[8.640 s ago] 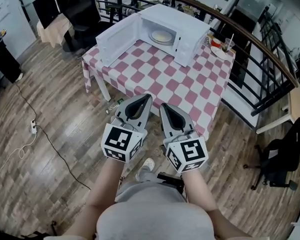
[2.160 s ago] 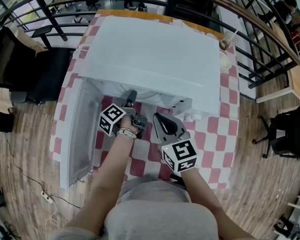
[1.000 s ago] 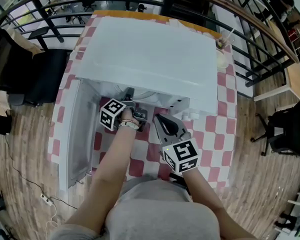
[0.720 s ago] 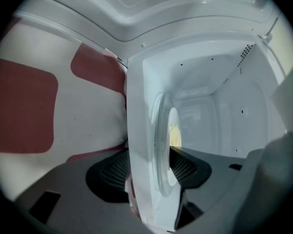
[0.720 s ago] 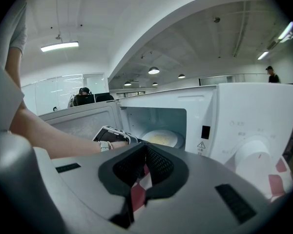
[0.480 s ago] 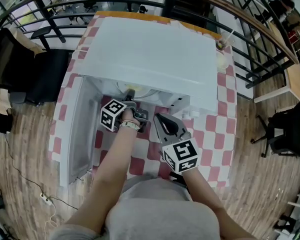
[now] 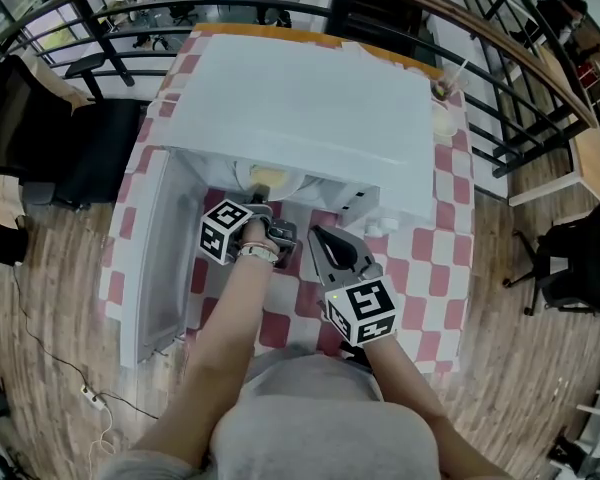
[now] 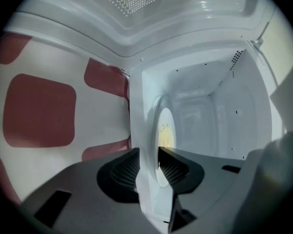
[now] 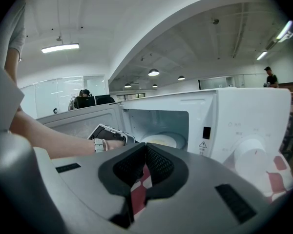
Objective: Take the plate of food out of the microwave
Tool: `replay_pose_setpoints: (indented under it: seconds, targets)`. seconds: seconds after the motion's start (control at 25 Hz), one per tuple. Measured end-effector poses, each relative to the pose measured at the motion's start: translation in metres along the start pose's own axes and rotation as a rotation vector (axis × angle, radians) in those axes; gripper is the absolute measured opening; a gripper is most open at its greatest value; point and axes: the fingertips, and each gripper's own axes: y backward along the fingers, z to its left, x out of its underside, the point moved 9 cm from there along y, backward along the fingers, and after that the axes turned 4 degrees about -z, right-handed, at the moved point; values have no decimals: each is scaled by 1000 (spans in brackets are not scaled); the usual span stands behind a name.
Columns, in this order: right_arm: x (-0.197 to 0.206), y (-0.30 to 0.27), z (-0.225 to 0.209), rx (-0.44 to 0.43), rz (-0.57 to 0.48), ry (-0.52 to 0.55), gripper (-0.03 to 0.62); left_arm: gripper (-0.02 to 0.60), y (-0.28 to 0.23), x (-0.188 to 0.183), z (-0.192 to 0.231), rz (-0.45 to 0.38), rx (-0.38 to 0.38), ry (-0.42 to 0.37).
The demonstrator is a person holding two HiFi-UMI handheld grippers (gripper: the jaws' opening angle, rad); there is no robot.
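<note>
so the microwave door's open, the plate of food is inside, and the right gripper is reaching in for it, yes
No: the left gripper is reaching in, its fingers just closing on the rim of the plate; the right gripper hangs outside, shut. The head view shows it. The door is open, the plate inside.

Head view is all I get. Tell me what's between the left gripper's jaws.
Observer: The near rim of the plate stands between the jaws of the left gripper. They have just been closing. I can't tell whether they press on it yet.
Operator: Report the right gripper.
Observer: The right gripper is shut with nothing in it. It is outside the microwave, pointing toward its open front.
Operator: Say where the plate sits.
Observer: Inside the microwave, with yellow food on it. The right gripper view shows it through the open front.
</note>
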Motion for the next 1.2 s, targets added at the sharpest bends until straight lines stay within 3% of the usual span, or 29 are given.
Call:
replay_pose_setpoints:
  seconds: [0.56, 0.68, 1.2]
  targets:
    - [2, 4, -1, 10, 1, -6, 26, 74, 8, -1, -5, 8, 7, 50]
    - [2, 3, 0, 7, -2, -6, 26, 25, 10, 0, -8, 5, 10, 45]
    - [-1, 5, 4, 6, -18, 0, 26, 12, 18, 0, -10, 16, 40, 67]
